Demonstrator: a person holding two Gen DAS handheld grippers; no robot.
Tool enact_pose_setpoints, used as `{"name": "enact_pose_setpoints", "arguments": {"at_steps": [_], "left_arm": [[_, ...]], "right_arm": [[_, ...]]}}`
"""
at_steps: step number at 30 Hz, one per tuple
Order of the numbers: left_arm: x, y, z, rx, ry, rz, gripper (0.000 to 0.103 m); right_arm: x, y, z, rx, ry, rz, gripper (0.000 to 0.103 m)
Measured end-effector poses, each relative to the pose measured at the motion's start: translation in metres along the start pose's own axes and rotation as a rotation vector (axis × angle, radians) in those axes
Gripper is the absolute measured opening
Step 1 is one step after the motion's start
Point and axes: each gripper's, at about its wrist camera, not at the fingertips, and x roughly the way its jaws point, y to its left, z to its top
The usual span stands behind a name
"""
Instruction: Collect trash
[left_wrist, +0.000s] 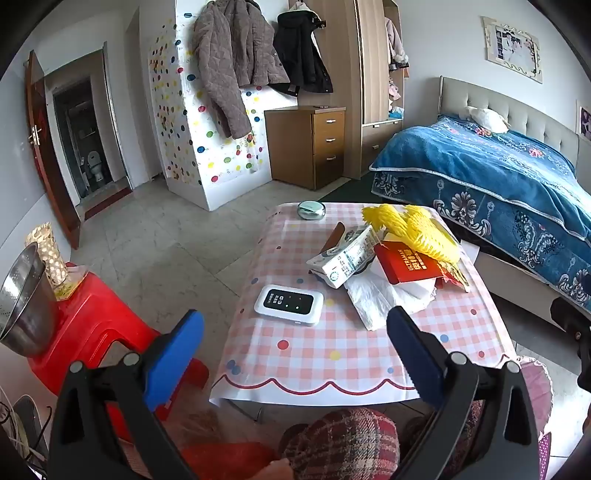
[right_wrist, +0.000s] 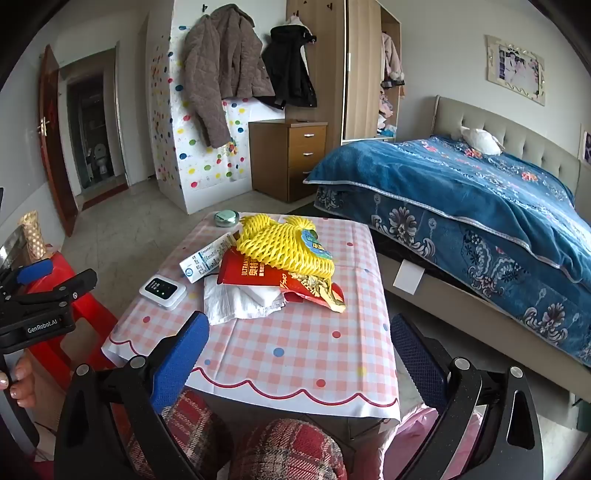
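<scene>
Plainly, red box (right_wrist: 255, 273) reading ULTRAMAN, left gripper (right_wrist: 55, 275) marked GenRobot.AI

A low table (right_wrist: 295, 343) under a pink checked cloth with coloured dots stands in the middle of the room. On its left part lies a white pocket device with a dark screen (left_wrist: 289, 305); at the far edge sits a round green tin (left_wrist: 311, 210). Left of the table is a red plastic stool (left_wrist: 88, 317) carrying a steel bowl (left_wrist: 22, 306) and a gold-dotted cup (left_wrist: 48, 251). To the right — a bed with a blue flowered blanket (right_wrist: 480, 206). Against the far wall stand a wooden drawer chest (left_wrist: 306, 146) and a wardrobe (left_wrist: 369, 74); a brown quilted coat (left_wrist: 229, 62) and a black jacket (left_wrist: 301, 55) hang there.
</scene>
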Motion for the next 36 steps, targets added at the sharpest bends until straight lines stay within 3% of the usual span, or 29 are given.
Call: {"name": "enact_pose_setpoints", "arguments": {"at_steps": [36], "left_arm": [[0.0,-0.0003,-0.0001,0.007,0.004,0.005,0.096]], "right_arm": [[0.0026,-0.0023,-0.003,0.001,0.005,-0.001,0.098]]}}
